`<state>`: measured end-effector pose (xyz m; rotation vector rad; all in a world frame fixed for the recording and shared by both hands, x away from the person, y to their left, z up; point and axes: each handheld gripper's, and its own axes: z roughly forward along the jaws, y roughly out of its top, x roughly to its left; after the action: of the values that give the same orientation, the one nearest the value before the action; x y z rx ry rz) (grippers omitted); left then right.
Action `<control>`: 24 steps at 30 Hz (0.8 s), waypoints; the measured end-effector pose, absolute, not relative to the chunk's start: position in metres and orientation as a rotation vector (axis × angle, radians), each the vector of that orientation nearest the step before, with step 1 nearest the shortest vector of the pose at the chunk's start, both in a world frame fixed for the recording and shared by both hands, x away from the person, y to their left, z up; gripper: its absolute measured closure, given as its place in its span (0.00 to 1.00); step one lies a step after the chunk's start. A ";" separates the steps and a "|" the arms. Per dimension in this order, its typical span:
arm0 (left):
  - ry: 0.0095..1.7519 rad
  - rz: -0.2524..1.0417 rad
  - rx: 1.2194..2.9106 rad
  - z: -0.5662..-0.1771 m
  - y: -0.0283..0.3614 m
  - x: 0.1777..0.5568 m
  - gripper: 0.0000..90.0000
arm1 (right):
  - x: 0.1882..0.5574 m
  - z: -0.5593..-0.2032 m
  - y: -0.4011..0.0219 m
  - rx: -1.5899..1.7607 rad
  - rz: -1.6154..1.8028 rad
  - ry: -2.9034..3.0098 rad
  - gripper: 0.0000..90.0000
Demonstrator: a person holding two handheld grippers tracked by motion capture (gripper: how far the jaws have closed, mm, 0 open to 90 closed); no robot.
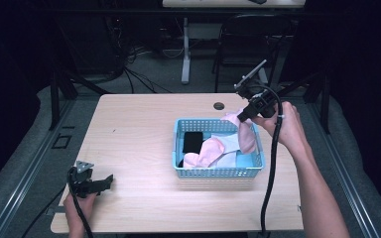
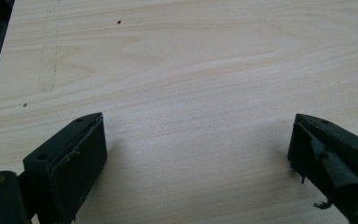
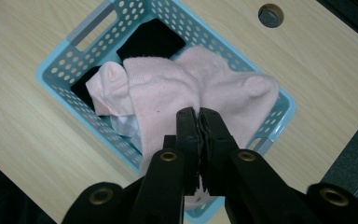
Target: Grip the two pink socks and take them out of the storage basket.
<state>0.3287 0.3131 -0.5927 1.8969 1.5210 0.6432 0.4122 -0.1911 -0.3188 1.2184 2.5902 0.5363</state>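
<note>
A light wooden bench (image 1: 139,129) carried a pale blue perforated basket (image 1: 218,171) right of centre. The right gripper (image 1: 243,117), held in the person's right hand (image 1: 285,126) above the basket's far right corner, had its jaws pressed together on a pink cloth (image 1: 246,134); in the right gripper view the jaws met on the cloth (image 3: 168,93) with no gap between them. The cloth draped from the gripper over the basket's right rim and down into the basket. Inside lay a black item (image 1: 192,142) at the left and something white (image 1: 230,146) under the pink folds, possibly paper or fabric; the views were too coarse to tell. A round hole (image 1: 219,106) sat in the bench just behind the basket. The left gripper (image 1: 104,181) rested low over the near left corner of the bench, its jaws spread wide apart over bare wood (image 2: 191,93), gripping nothing.
</note>
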 end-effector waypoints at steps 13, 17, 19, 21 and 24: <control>1.521 0.644 1.896 -0.593 0.313 0.329 0.05 | 0.375 -0.322 -0.171 1.081 0.566 2.691 0.97; 1.521 0.643 1.897 -0.593 0.313 0.329 0.05 | 0.358 -0.330 -0.164 1.035 0.616 2.714 0.97; 1.521 0.643 1.897 -0.593 0.313 0.329 0.05 | 0.356 -0.331 -0.163 1.031 0.616 2.720 0.97; 1.521 0.644 1.896 -0.593 0.313 0.329 0.05 | 0.348 -0.337 -0.160 1.016 0.624 2.721 0.97; 1.521 0.643 1.897 -0.593 0.313 0.329 0.05 | 0.338 -0.356 -0.155 0.993 0.607 2.751 0.97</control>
<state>0.3287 0.3131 -0.5926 1.8973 1.5211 0.6427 0.3378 -0.1552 -0.3560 0.9926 2.7512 0.6072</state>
